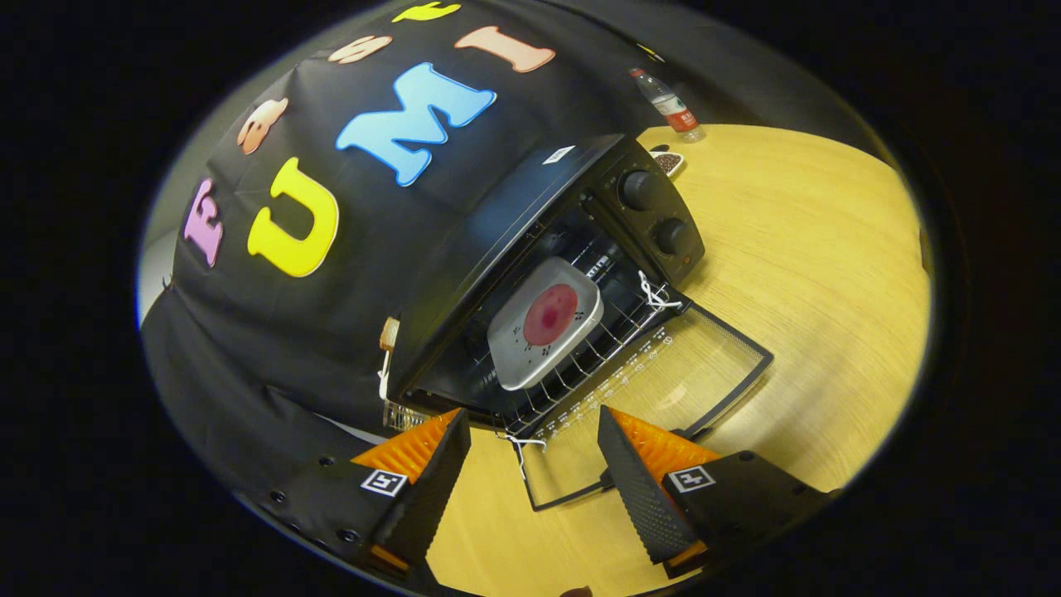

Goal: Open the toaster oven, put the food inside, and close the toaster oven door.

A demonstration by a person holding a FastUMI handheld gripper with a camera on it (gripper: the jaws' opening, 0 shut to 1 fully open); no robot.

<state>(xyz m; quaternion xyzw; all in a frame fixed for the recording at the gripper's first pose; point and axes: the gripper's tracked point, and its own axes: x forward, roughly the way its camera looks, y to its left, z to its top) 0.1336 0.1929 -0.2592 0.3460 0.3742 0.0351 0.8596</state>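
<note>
Gripper point(533, 431) fingers spread, empty; square plate point(543, 323) on wire rack point(617, 340).

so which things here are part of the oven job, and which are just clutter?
Job:
- toaster oven, its door dropped open
- white plate with the red food, on the rack inside
- gripper, fingers open, holding nothing, just before the door

Lying about:
- water bottle on the table behind the oven
- small dish beside it
</note>
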